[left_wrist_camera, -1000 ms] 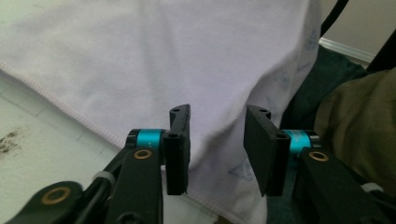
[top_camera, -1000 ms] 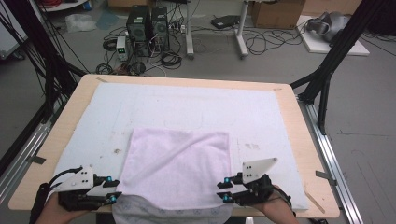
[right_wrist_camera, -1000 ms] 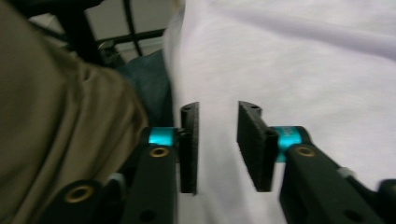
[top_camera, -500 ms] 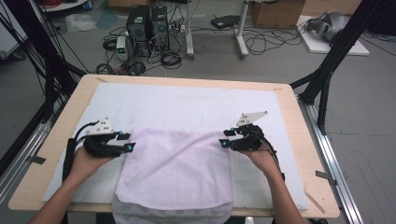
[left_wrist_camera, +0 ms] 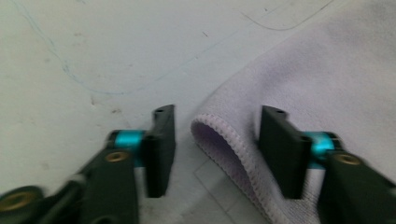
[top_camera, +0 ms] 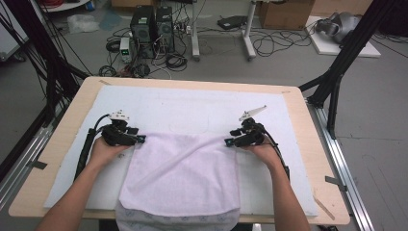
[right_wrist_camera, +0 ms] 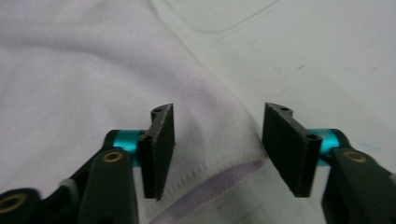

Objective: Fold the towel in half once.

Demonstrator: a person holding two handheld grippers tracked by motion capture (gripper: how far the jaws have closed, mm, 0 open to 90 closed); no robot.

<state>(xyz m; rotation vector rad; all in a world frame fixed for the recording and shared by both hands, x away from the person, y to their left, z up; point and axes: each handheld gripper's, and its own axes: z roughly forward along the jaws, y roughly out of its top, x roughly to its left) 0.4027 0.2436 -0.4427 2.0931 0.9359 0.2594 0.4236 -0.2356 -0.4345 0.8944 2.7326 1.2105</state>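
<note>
The lilac towel (top_camera: 183,178) hangs slightly over the near table edge (top_camera: 29,211). Its far corners lie between the parted jaws of the left gripper (left_wrist_camera: 212,140) and right gripper (right_wrist_camera: 217,140), which have just been opening, apparently releasing the completed fold onto the white mat (top_camera: 192,106) beyond.

Grey floor (top_camera: 380,125), two black computer towers (top_camera: 153,25) amid tangled cables (top_camera: 269,45), white stand legs (top_camera: 249,45), cardboard box (top_camera: 284,12), black frame struts (top_camera: 344,62), wooden desk (top_camera: 308,120) under white mat (top_camera: 192,108)
</note>
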